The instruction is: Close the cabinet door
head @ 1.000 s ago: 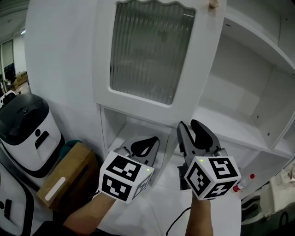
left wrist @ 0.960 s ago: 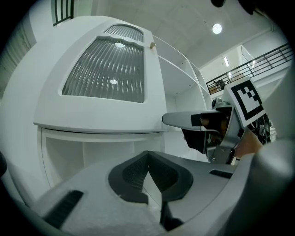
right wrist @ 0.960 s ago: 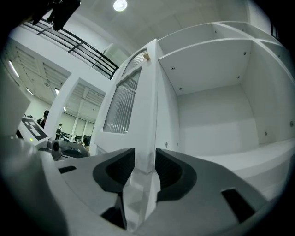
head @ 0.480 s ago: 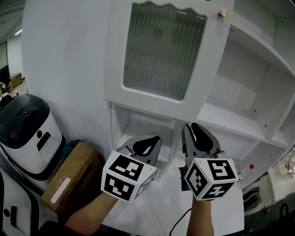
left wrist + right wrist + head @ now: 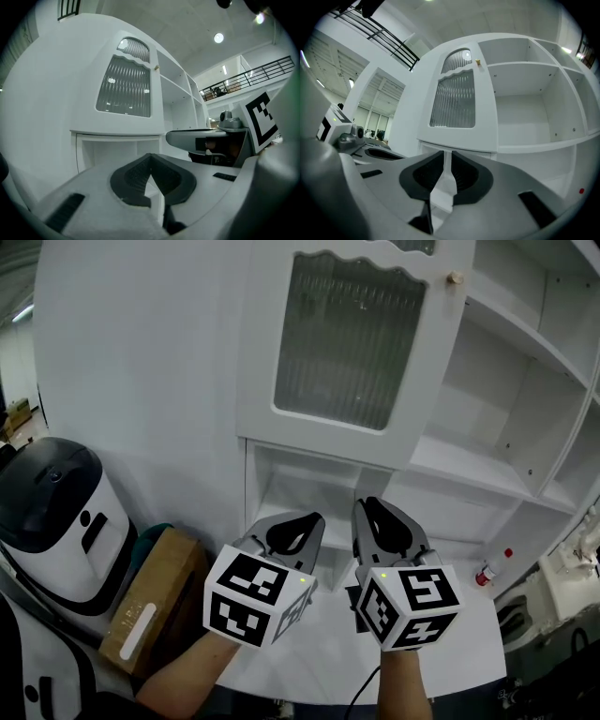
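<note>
The cabinet door [image 5: 352,352] is found standing open, with the bare shelves [image 5: 525,381] to its right and a knob [image 5: 455,278] at its upper right corner. Both tools are held level below the door, probably so that it can be pushed shut rather than gripped. The left gripper [image 5: 305,518] is closed on nothing. The right gripper [image 5: 375,503] has just been closing; a thin slit is left, with nothing in it. The door's top is cut off, and no hinges can be made out.
</note>
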The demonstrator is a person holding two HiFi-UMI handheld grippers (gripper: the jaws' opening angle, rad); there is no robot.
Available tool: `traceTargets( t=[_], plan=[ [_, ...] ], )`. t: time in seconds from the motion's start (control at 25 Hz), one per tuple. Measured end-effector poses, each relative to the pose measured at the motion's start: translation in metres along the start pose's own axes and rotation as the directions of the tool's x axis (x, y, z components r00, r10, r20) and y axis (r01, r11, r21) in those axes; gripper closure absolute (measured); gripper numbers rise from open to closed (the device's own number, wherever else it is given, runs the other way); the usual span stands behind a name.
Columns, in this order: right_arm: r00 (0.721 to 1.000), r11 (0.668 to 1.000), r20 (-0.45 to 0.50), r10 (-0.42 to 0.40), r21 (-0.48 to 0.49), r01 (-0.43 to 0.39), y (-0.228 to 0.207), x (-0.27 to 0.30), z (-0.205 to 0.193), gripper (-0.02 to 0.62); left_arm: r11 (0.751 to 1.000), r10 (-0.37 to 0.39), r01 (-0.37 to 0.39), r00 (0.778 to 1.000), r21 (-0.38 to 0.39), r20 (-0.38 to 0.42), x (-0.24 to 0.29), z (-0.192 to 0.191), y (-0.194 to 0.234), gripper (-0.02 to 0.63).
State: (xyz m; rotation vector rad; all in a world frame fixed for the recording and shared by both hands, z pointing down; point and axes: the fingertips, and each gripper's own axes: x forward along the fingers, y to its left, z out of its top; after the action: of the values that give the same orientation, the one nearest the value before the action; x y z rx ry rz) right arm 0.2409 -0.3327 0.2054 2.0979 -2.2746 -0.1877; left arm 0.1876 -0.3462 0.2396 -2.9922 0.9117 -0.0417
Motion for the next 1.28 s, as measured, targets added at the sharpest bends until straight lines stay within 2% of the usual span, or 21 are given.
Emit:
traceTargets(
  t=[0.56, 0.92, 1.28],
  plan=[
    [0.998, 0.999, -0.039, -0.044, 0.028, 0.045, 0.065, -0.034, -0.015, 0.563, 0.998, -0.068, 0.068, 0.998, 0.006, 0.016, -0.058, -0.003, -0.006, 0.595],
    [0.998, 0.999, -0.053, -0.037, 0.034, 0.039, 0.106, -0.047, -0.023, 0.572, 0.998, -0.070, 0.070, 0.997, -0.004, 0.018, -0.091, -0.010, -0.001, 0.595],
    [0.997, 0.999, -0.061, -0.044, 0.029, 0.046, 0.127, -0.060, -0.030, 0.572, 0.998, -0.066, 0.066, 0.998, -0.001, 0.016, -0.109, -0.019, 0.000, 0.595]
  ],
)
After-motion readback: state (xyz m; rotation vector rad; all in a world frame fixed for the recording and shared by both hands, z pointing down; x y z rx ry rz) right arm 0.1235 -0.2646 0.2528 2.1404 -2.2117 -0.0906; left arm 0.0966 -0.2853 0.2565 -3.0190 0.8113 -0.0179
